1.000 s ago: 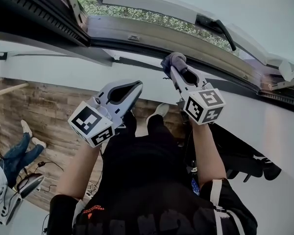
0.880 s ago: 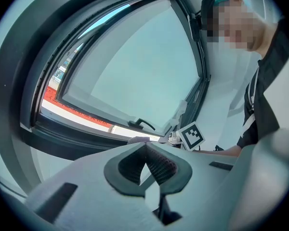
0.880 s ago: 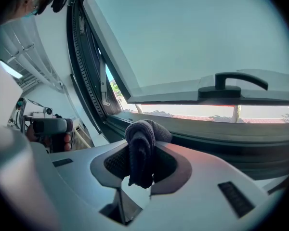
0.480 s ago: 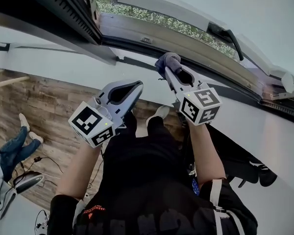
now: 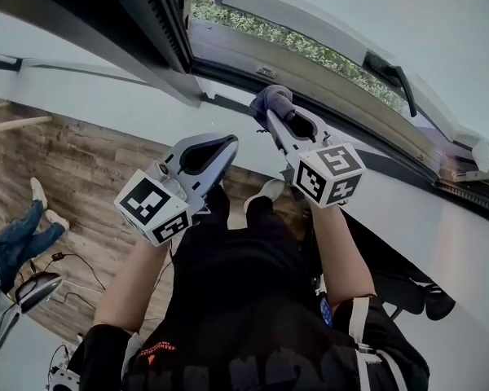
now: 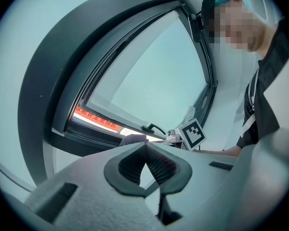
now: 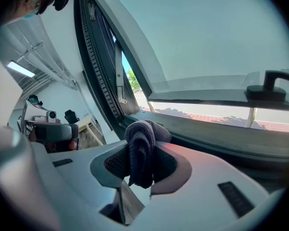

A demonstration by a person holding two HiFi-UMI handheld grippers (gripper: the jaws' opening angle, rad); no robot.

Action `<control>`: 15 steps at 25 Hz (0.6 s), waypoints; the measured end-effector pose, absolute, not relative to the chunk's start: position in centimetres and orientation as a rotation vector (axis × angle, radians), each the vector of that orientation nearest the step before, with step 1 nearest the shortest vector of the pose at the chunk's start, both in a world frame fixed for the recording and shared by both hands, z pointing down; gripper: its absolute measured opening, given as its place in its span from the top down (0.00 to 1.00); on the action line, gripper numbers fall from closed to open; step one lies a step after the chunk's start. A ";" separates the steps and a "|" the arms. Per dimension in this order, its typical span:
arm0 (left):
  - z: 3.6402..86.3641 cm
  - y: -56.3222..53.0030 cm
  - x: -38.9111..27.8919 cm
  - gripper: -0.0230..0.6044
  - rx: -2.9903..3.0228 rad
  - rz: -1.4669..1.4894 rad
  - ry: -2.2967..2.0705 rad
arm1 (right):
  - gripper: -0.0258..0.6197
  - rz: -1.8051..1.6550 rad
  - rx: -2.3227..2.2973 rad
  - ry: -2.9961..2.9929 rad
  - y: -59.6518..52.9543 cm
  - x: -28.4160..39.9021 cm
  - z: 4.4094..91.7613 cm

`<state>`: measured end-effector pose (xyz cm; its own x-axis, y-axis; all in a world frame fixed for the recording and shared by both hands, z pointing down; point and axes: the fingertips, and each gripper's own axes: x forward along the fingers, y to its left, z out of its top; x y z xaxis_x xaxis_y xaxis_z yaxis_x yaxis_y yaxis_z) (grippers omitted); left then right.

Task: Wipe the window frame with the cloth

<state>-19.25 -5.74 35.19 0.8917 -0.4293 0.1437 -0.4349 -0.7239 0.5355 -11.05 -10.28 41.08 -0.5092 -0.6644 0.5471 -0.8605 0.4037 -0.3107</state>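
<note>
A dark grey cloth (image 5: pixel 270 100) is bunched in my right gripper (image 5: pixel 275 112), whose jaws are shut on it. It sits against the dark lower rail of the window frame (image 5: pixel 326 84), near the frame's left corner. In the right gripper view the cloth (image 7: pixel 143 143) hangs folded between the pads, with the grey sill of the frame (image 7: pixel 221 129) just beyond it. My left gripper (image 5: pixel 222 143) is held lower and to the left, away from the frame, shut on nothing. From the left gripper view the cloth (image 6: pixel 133 139) shows just past the closed tips (image 6: pixel 145 146).
The open sash (image 5: pixel 350 6) with its black handle (image 5: pixel 391 72) tilts out above the sill. A white wall (image 5: pixel 106 112) runs below the window, and a wood floor (image 5: pixel 73 177) lies far beneath. A person's legs (image 5: pixel 16 243) show at the lower left.
My right gripper has carried the cloth leftward along the lower frame toward its left corner. The left gripper has stayed where it was.
</note>
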 end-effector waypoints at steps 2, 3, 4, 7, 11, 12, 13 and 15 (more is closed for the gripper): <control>35.2 -5.9 -19.8 0.93 2.473 0.010 -0.634 | 0.81 0.810 1.305 -2.337 -10.6 -11.8 41.1; 35.3 -5.9 -20.1 0.93 2.472 0.009 -0.640 | 0.81 0.810 1.299 -2.341 -10.7 -12.1 41.1; 35.3 -6.0 -20.3 0.93 2.470 0.008 -0.645 | 0.81 0.810 1.293 -2.344 -10.8 -12.5 41.1; 35.4 -6.1 -21.0 0.93 2.466 0.005 -0.659 | 0.81 0.807 1.277 -2.353 -11.1 -13.3 41.1; 35.5 -6.2 -21.7 0.93 2.459 0.001 -0.672 | 0.81 0.803 1.258 -2.363 -11.6 -14.4 41.1; 35.6 -6.3 -21.9 0.93 2.457 0.000 -0.675 | 0.81 0.803 1.253 -2.366 -11.7 -14.6 41.1; 35.6 -6.3 -22.0 0.93 2.455 -0.002 -0.679 | 0.81 0.802 1.248 -2.369 -11.8 -14.9 41.2; 35.7 -6.4 -22.3 0.93 2.452 -0.006 -0.686 | 0.81 0.801 1.236 -2.374 -12.0 -15.4 41.2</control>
<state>-22.32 -6.39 35.67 0.8675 -0.4752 0.1471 -0.4727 -0.6955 0.5412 -15.40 -12.02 41.17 -0.5601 -0.6318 0.5358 -0.8273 0.4607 -0.3215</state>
